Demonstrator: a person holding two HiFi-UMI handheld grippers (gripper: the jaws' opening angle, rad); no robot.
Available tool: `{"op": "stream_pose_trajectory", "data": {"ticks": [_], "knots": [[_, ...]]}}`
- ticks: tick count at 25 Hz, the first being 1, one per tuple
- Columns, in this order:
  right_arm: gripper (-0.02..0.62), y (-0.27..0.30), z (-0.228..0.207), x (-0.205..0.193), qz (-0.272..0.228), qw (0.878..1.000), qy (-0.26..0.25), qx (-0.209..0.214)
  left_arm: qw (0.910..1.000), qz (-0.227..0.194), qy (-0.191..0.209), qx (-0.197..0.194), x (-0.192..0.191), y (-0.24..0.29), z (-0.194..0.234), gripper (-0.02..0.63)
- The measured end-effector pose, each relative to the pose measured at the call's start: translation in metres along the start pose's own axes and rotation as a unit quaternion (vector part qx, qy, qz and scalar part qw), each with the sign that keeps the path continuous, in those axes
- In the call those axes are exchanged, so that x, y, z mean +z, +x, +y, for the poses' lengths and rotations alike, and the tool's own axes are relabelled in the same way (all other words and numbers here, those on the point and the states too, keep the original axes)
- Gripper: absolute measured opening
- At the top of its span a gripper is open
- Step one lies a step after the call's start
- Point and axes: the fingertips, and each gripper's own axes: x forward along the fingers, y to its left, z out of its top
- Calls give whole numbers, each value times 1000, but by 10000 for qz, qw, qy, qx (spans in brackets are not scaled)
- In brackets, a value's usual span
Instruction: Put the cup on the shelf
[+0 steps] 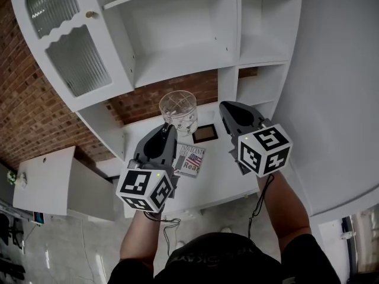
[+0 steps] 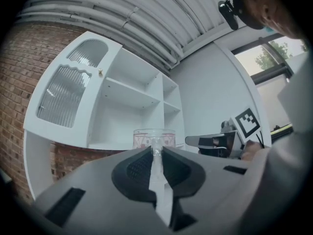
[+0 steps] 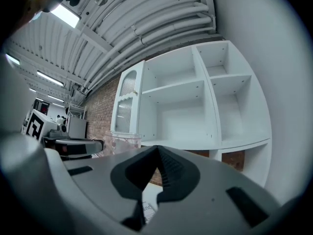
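Observation:
A clear glass cup (image 1: 178,111) is held up in front of the white shelf unit (image 1: 177,64), just above the counter. My left gripper (image 1: 170,129) is shut on the cup's near wall, and the glass shows pinched between the pads. In the left gripper view the cup (image 2: 154,138) stands upright past the left gripper (image 2: 156,151), with the open shelf compartments (image 2: 128,94) behind it. My right gripper (image 1: 230,112) hovers just right of the cup, shut and holding nothing. In the right gripper view the right gripper (image 3: 157,150) points at the shelves (image 3: 181,89), and the cup (image 3: 125,141) sits at the left.
A printed booklet (image 1: 190,160) and a small dark frame (image 1: 205,133) lie on the white counter (image 1: 222,176) under the grippers. A ribbed glass cabinet door (image 1: 71,46) stands open at the left. Brick wall (image 1: 29,111) backs the unit. A white wall (image 1: 337,99) closes the right side.

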Motion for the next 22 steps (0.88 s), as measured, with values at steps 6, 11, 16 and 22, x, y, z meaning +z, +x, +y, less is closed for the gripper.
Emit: {"op": "stream_pose_trajectory", "data": {"ticks": [6, 11, 16, 22], "knots": [[0, -5, -23, 5, -5, 9997, -79, 222, 9995, -133, 0, 300, 6, 16, -13, 31], [0, -8, -38, 8, -29, 9992, -18, 409, 9988, -136, 58, 466, 9, 29, -22, 31], [0, -9, -47, 10, -29, 9985, -15, 546, 9981, -177, 111, 588, 14, 37, -28, 31], [0, 9, -48, 9, 46, 9976, 26, 687, 9974, -156, 121, 693, 18, 49, -16, 31]]}}
